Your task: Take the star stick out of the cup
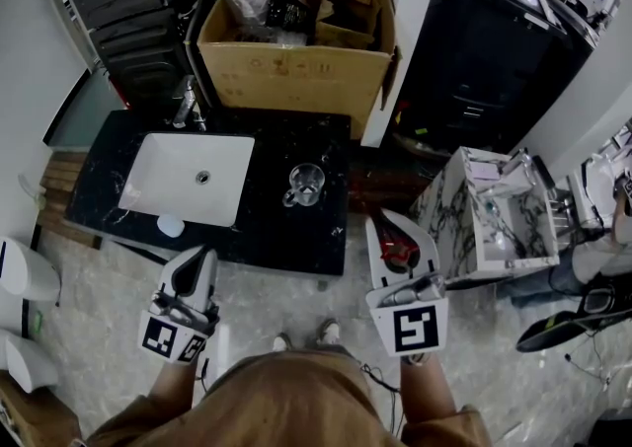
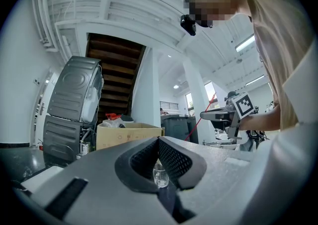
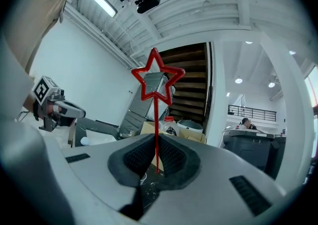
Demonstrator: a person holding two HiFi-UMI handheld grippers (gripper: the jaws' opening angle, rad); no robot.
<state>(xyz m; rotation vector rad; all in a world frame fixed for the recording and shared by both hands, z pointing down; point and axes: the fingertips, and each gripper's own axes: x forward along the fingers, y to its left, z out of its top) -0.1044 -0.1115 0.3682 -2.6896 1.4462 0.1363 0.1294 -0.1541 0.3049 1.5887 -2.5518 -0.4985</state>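
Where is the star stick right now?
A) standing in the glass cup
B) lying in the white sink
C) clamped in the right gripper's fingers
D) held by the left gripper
C: in the right gripper view the red star stick stands upright, pinched between the closed fingers of the right gripper, and the head view shows the glass cup on the counter with no stick in it.

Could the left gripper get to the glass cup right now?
Probably yes: the left gripper points toward the cup, and nothing stands between them on the black counter. Its jaws are together, though, and would need opening.
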